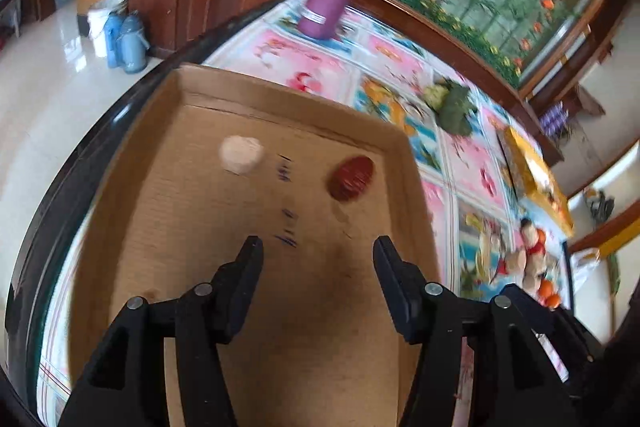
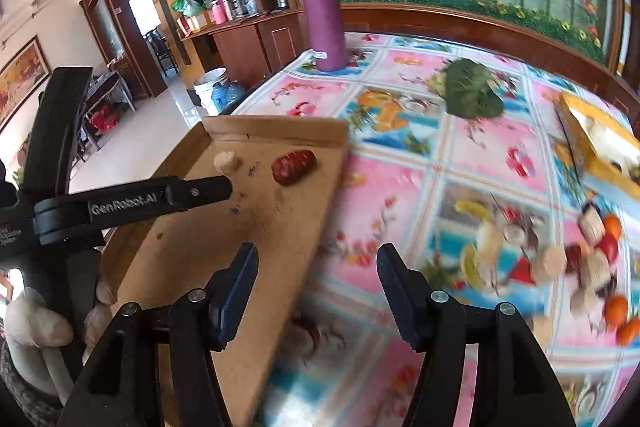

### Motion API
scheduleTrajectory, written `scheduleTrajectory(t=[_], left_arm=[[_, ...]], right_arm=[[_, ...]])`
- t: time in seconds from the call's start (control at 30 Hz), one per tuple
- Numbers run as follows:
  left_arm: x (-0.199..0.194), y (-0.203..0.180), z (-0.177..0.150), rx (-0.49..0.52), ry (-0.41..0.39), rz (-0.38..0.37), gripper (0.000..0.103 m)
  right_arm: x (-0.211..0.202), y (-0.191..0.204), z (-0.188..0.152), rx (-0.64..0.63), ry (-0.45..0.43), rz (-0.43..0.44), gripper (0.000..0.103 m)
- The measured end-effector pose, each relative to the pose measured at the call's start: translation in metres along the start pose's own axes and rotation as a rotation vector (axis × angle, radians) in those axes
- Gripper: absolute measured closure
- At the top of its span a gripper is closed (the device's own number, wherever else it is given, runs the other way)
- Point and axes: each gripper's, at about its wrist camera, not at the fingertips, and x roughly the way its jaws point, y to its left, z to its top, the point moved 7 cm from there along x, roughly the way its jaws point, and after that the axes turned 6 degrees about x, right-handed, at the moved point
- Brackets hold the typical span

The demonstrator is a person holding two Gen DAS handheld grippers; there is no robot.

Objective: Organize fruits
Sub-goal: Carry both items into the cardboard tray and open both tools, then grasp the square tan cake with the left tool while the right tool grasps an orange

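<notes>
With your right gripper [image 2: 318, 291] wide and empty, take the small, light, soft loose fruits [image 2: 592, 267] gently across the middle.

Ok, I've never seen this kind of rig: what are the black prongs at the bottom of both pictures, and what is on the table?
There is no robot here. A person holds a two-finger gripper in each hand, and each carries a fisheye camera looking along its fingers. One picture comes from the left gripper, the other from the right gripper. Both are open and hold nothing. The left one hangs over a shallow cardboard tray holding a red date and a pale round piece. More fruit lies in a loose pile on the patterned tablecloth, beside a purple flask, a green leafy bundle and a yellow box.
</notes>
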Motion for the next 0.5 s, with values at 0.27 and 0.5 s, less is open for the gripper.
scheduleTrajectory(t=[0.27, 0.5], left_arm=[[0.016, -0.050, -0.006, 0.143, -0.010, 0.082, 0.047], [0.011, -0.033, -0.021, 0.153, 0.019, 0.122, 0.047]], right_arm=[[-0.051, -0.063, -0.029, 0.137, -0.073, -0.057, 0.037], [-0.106, -0.138, -0.050, 0.234, -0.136, -0.167, 0.032]])
